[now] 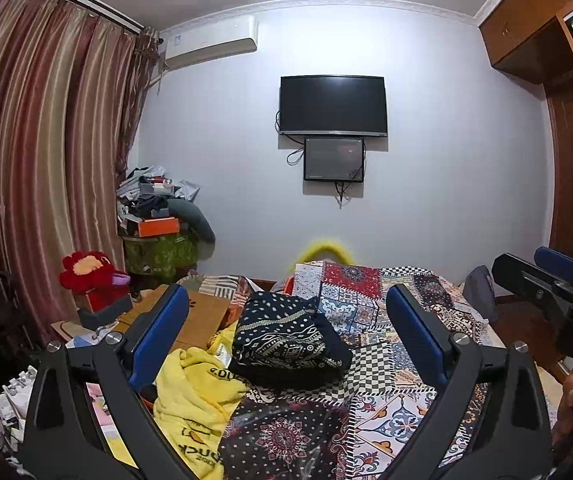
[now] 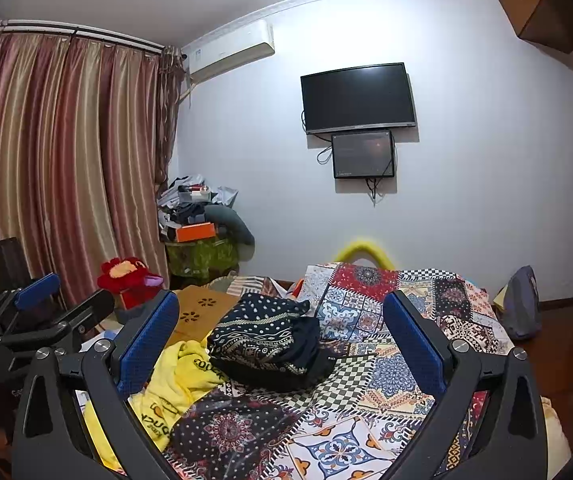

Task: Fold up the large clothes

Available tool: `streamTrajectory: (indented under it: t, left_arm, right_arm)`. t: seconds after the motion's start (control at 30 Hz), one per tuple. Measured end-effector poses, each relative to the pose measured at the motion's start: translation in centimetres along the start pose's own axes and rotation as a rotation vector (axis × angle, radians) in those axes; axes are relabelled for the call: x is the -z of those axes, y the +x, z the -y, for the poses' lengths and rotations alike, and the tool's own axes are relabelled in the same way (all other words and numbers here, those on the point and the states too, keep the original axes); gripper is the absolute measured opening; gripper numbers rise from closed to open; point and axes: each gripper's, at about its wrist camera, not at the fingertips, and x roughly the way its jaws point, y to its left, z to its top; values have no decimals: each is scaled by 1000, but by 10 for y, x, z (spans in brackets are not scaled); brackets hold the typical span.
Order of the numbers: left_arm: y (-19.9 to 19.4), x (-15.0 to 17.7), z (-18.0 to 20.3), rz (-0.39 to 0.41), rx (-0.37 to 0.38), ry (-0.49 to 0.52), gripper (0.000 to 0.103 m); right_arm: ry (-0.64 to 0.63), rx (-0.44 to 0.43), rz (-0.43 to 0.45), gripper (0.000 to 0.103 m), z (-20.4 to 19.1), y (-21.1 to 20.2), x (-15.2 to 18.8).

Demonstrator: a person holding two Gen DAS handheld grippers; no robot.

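Both grippers are held above the near edge of the bed, jaws spread wide, nothing grasped. Left gripper (image 1: 288, 336) and right gripper (image 2: 280, 338) are seen level, side by side, aimed down the bed. Between each pair of blue pads (image 1: 414, 332), a folded dark patterned garment (image 1: 286, 340) is framed; it lies flat on the patchwork bedspread (image 1: 370, 412), toward the left edge, mid-bed. Just beside it, touching its near-left corner, a crumpled yellow garment with black lettering (image 1: 194, 396) is heaped at the bed's left edge, part hanging off. That yellow piece is judged the next one to fold. For a clean step, it should be pulled fully onto the bare bedspread, two corners of one hem pinched, one per gripper, and spread flat clear of the dark bundle so the finished fold is not disturbed.
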Motion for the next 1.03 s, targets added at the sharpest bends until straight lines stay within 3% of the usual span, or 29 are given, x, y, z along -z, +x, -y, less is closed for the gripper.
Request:
streamTrajectory:
  t: [1.03]
  left_arm:
    - [1,0,3,-23,28,-6,100]
  right_arm:
    - [12,21,0,101,-2,3,2]
